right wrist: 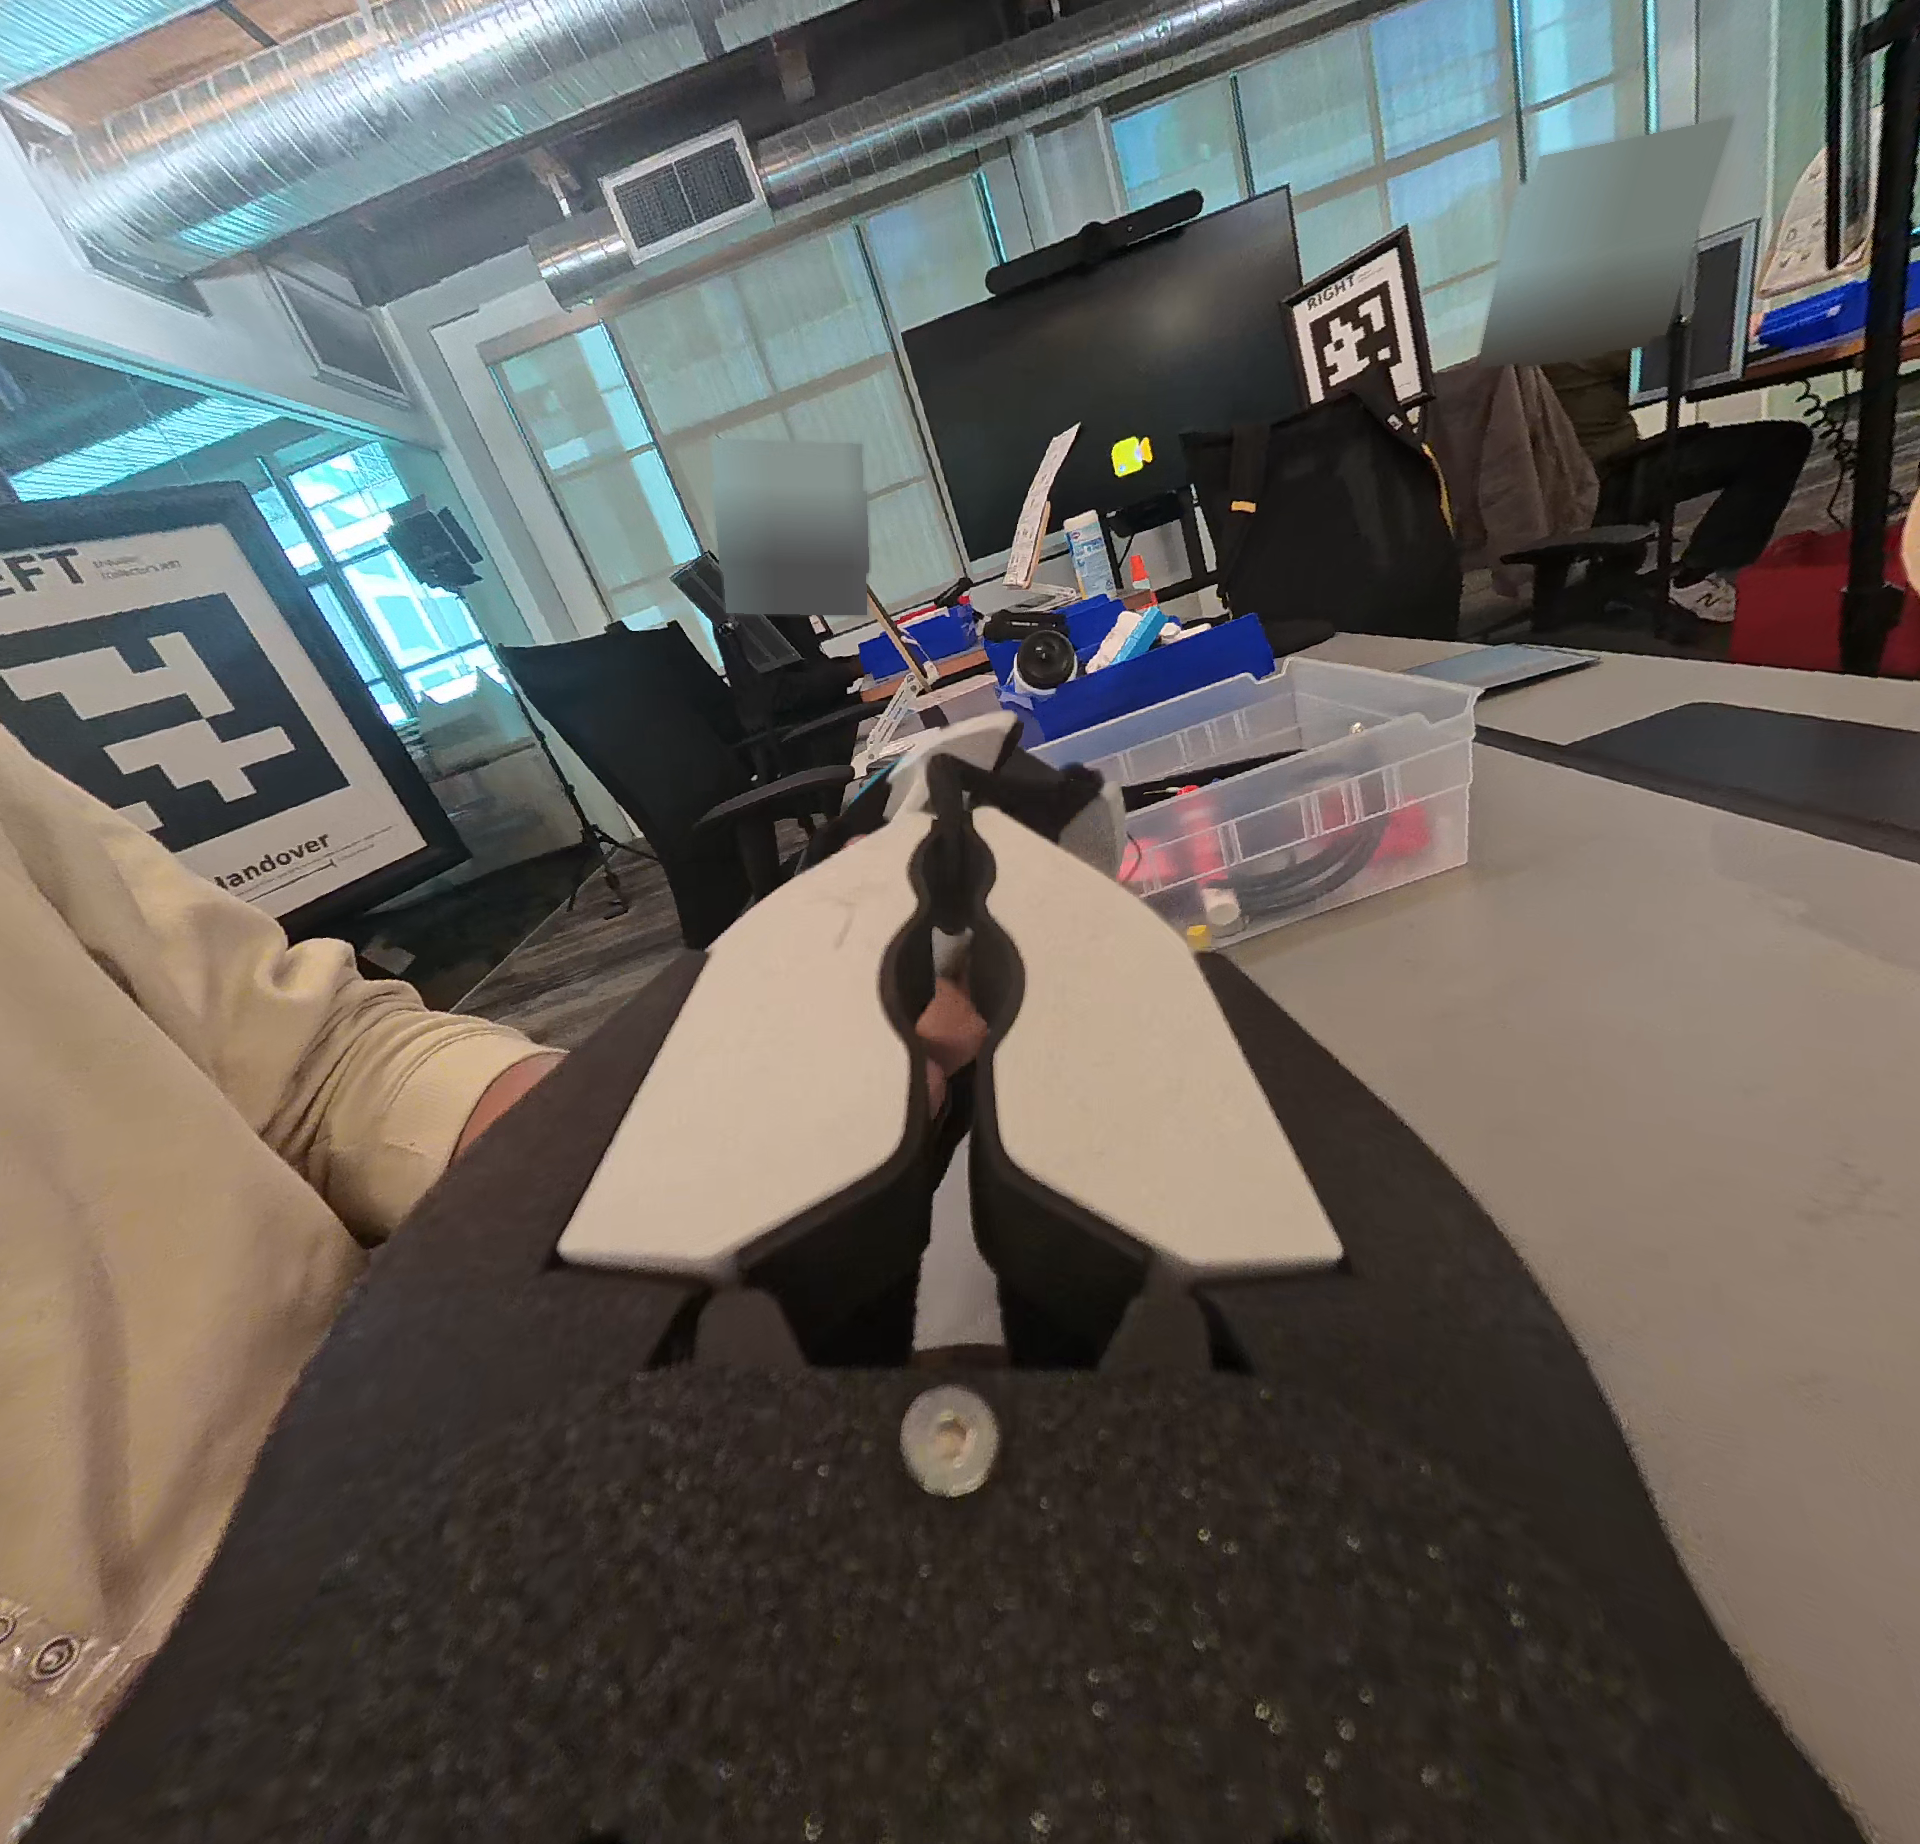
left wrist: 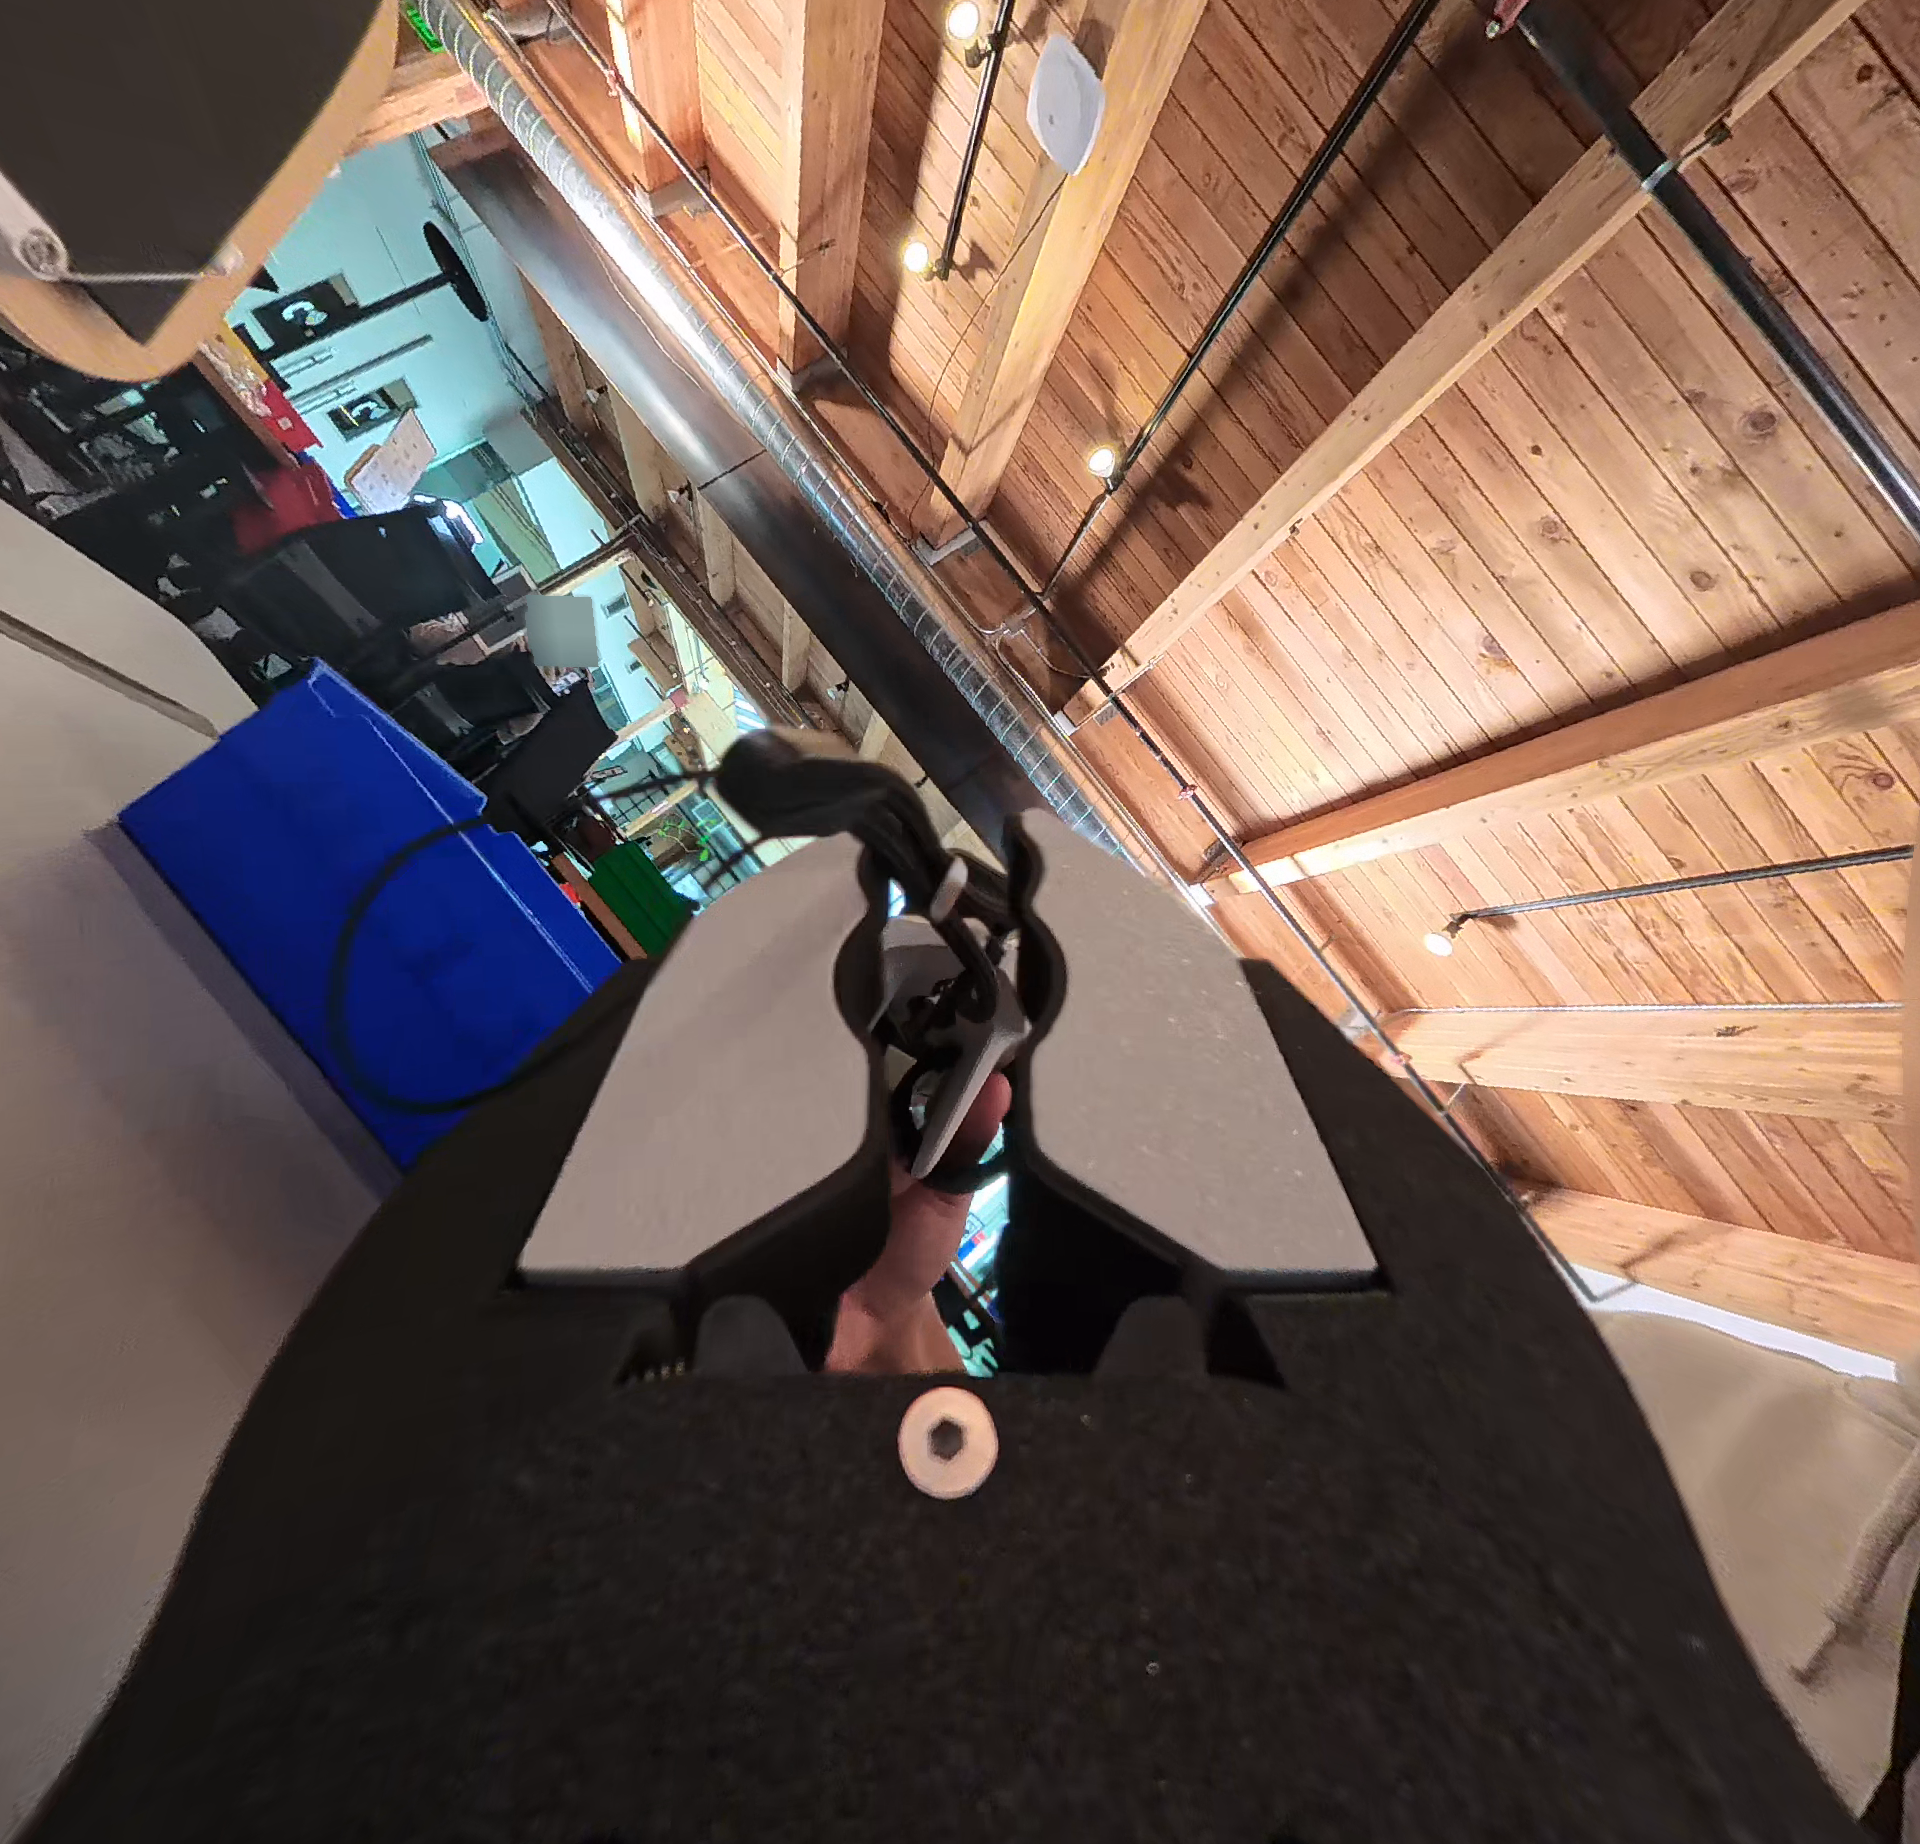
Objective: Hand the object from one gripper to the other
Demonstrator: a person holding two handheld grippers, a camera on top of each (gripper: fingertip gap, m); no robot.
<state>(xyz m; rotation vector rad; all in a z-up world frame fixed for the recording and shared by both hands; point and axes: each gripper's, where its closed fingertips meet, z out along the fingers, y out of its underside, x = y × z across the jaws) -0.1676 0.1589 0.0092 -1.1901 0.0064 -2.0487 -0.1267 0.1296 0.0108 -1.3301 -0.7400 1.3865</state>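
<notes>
The blue bin [left wrist: 343,890] is my landmark in the left wrist view. To its right, the left gripper [left wrist: 940,921] is closed on a bundled black cable [left wrist: 821,786]; a thin loop of it hangs in front of the bin. Further right, beyond the fingers, a hand [left wrist: 914,1264] shows. The right gripper [right wrist: 951,859] is clamped on something thin and black, probably the same cable. It looks light and floppy, so I would grip the tied bundle, not the loose loop.
</notes>
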